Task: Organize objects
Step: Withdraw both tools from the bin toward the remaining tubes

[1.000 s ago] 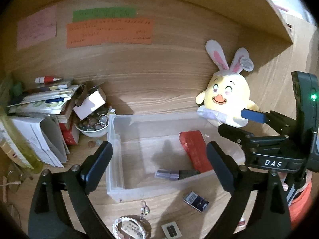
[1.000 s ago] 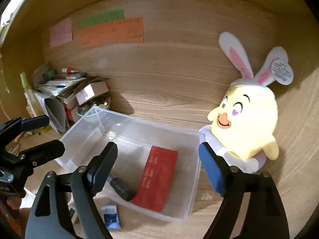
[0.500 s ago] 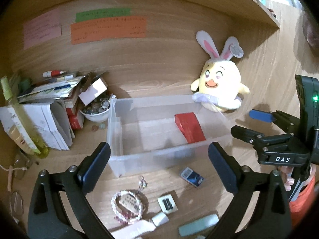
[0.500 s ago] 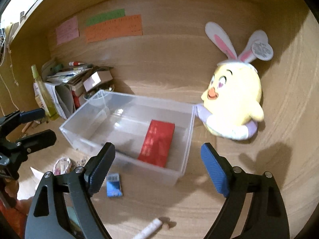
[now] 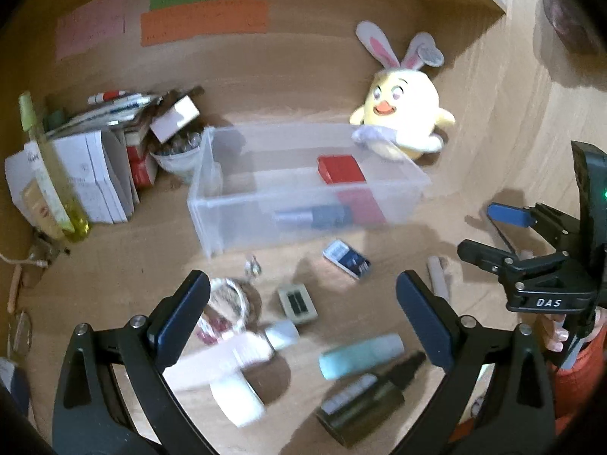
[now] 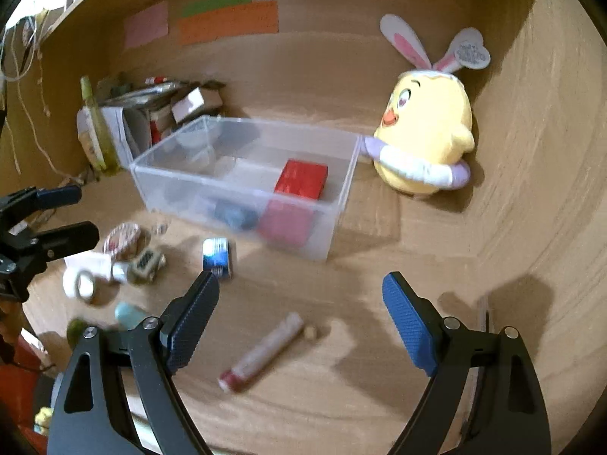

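Clutter covers the wooden worktop (image 5: 125, 242) in front of a clear plastic bin (image 5: 303, 193). Inside the bin lie a red packet (image 5: 341, 168) and a dark tube (image 5: 315, 217). A yellow bunny-eared plush (image 5: 402, 117) leans against the bin's corner at about 1 o'clock.

From the left wrist view, the left claw (image 5: 303, 318) hangs released with nothing between its pads. Between and beneath its pads lie a woven bracelet (image 5: 227, 303) at 9 o'clock, a small grey clicker (image 5: 297, 303) near centre, a white tube (image 5: 242, 356), a teal bottle (image 5: 360, 354) and a dark green dropper bottle (image 5: 364, 402) at 5 o'clock. A blue-and-white small box (image 5: 347, 258) sits at 12 o'clock, just before the bin.

From the right wrist view, the right claw (image 6: 299, 316) is spread wide and empty above the worktop. A pink-and-white stick (image 6: 261, 352) lies slanted between its pads, untouched, with a small bead-like cap (image 6: 312, 331) just beside its upper end. Books and papers (image 5: 95, 159) are stacked at 10 o'clock of the bin.
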